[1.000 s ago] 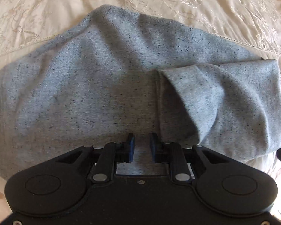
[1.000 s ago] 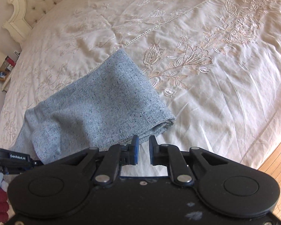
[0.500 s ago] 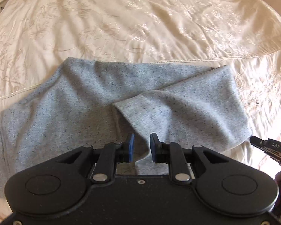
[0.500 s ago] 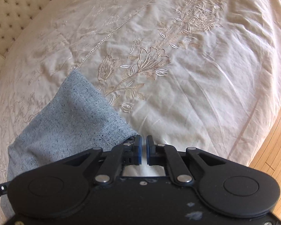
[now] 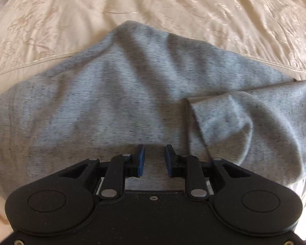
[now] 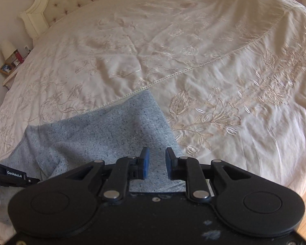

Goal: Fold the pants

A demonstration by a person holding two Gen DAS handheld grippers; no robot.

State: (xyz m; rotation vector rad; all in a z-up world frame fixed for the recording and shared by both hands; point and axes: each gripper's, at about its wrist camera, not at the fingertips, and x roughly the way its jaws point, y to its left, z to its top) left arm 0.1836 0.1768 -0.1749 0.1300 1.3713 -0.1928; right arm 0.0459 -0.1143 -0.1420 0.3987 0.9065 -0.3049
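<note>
On the cream embroidered bedspread [image 6: 193, 47] lie the speckled grey knit pants [image 5: 104, 106], partly folded, one end doubled back over the right side. Left gripper [image 5: 154, 160] points steeply down over the near edge, its blue-padded fingers [image 5: 140, 159] easing apart with nothing pinched, only cloth lying beneath the gap. Over to the right gripper [image 6: 155, 162]: fingers parting too, empty, above the folded end near the bed's edge. Best play now, I'd say, is to smooth the loose flap flat, then pinch both layers squarely before the next fold.
</note>
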